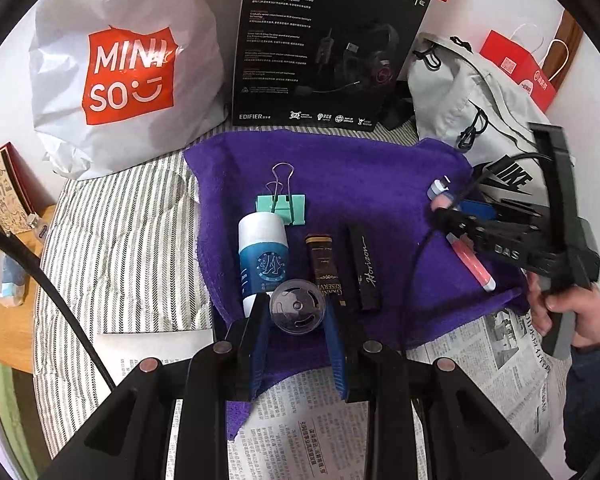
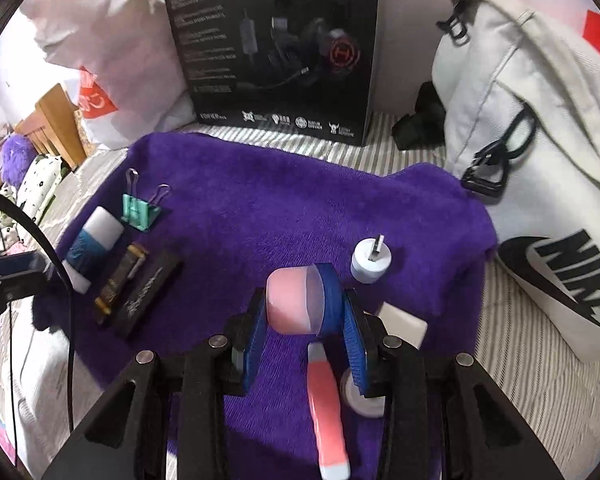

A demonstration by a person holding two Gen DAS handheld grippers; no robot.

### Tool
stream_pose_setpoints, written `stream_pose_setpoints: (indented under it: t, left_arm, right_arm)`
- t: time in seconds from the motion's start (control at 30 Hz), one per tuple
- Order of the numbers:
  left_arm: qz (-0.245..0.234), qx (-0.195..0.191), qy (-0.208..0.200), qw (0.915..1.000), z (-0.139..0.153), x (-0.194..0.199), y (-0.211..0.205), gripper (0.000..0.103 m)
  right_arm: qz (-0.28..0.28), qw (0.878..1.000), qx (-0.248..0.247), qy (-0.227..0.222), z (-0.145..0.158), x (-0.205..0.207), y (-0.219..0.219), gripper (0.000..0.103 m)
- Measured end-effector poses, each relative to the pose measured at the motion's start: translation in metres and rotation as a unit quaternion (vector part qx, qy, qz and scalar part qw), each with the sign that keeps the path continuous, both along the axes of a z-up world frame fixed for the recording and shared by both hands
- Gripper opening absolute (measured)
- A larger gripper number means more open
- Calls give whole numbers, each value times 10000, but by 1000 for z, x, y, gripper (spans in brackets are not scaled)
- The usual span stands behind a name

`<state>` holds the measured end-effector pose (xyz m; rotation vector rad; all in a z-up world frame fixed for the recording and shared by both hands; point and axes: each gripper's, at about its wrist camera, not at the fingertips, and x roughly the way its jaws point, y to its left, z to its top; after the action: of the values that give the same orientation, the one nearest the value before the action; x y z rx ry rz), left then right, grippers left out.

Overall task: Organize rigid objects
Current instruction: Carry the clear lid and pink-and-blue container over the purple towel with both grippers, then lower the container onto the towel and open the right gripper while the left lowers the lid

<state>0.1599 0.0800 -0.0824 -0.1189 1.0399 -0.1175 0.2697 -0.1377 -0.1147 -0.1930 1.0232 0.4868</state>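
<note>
The left gripper has its blue jaws closed on a clear round plastic disc with slots, held at 6 o'clock of the purple fleece towel. Lined up on the towel toward 12 o'clock lie a blue-and-white cylindrical tube, a dark brown gold-lettered rectangular stick and a black rectangular "Horizon" bar, with a mint-green metal binder clip beyond them. The right gripper is clamped on a pink cylindrical container. A pink and white tube lies beneath it, possibly on the towel. A white round USB plug sits at 2 o'clock.
</note>
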Motion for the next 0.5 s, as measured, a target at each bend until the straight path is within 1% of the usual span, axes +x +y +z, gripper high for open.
stream_pose_setpoints:
  t: [0.23, 0.33, 0.5]
  left_arm:
    - [-23, -33, 23, 10000, -3, 0, 1, 26]
    - [-34, -24, 46, 10000, -5, 0, 2, 26]
    - [-20, -70, 62, 10000, -6, -1, 5, 26]
  right_arm:
    - [11, 9998, -50, 179, -14, 17, 15, 36]
    - [21, 9997, -164, 188, -19, 19, 19, 36]
    - [45, 9997, -197, 149, -18, 18, 19, 37]
